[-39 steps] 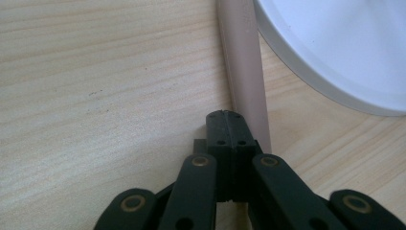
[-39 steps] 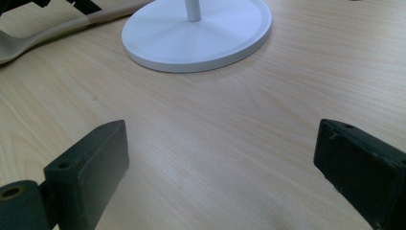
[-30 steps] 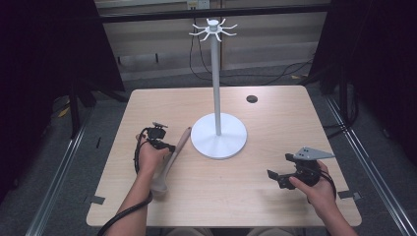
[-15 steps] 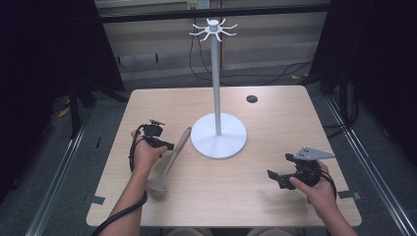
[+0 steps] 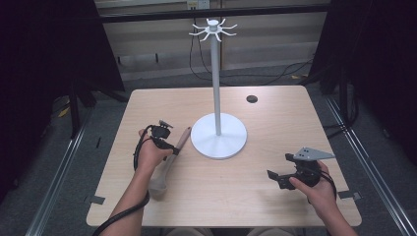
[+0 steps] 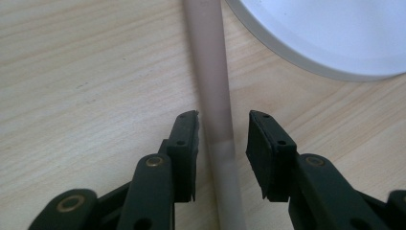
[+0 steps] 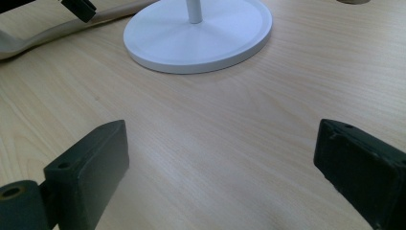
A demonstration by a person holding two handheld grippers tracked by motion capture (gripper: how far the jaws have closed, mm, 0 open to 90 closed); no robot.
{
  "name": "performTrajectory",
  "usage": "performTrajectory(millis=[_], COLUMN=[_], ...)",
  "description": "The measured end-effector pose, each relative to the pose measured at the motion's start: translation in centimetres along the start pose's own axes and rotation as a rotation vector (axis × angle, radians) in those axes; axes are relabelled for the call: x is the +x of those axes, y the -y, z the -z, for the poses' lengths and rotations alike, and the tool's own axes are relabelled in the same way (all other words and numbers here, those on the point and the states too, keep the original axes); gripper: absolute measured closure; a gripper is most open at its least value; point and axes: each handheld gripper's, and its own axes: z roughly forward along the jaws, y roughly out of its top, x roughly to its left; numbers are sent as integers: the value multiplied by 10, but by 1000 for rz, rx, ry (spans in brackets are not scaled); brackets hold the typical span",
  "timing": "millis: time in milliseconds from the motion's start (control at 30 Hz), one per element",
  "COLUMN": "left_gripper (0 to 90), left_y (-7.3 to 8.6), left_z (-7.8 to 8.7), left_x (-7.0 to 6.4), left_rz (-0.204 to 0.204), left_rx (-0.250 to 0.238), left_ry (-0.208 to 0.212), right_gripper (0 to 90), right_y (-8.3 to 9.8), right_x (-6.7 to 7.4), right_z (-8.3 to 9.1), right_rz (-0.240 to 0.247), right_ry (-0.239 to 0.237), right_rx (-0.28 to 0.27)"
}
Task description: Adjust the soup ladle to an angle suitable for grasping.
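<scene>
A long beige utensil (image 5: 168, 162) lies flat on the wooden table (image 5: 275, 123), its thin end next to the round base of a white stand (image 5: 219, 140). My left gripper (image 5: 172, 148) straddles the handle (image 6: 215, 96). Its jaws have just been opening, and a gap shows between the pads and the handle. In the left gripper view the stand's base (image 6: 335, 33) fills the upper right. My right gripper (image 5: 276, 177) rests low at the table's front right, jaws wide open over bare wood (image 7: 222, 143). The stand's base (image 7: 196, 38) is ahead of it.
The stand's tall pole ends in a ring of hooks (image 5: 213, 27). A small black disc (image 5: 252, 99) sits at the table's back right. Dark tape marks (image 5: 97, 199) lie at the front corners. Cables run across the floor behind the table.
My left gripper's jaws have opened off the utensil's handle, and the utensil rests on the table. The right gripper has not moved.
</scene>
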Motion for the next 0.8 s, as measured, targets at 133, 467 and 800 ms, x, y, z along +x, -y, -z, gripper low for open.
performTrajectory(millis=[133, 467, 800], left_gripper=[644, 757, 773], left_y=[-1, -3, -2], left_z=[-6, -11, 0], left_x=[-2, -7, -5], left_rz=[-13, 7, 45], left_rx=[25, 54, 31], left_ry=[-3, -54, -36], right_gripper=[44, 44, 44], right_y=[0, 1, 1], right_x=[0, -1, -3], right_z=[0, 0, 0], right_rz=[1, 1, -9], right_ry=[0, 3, 4], right_rx=[2, 4, -2])
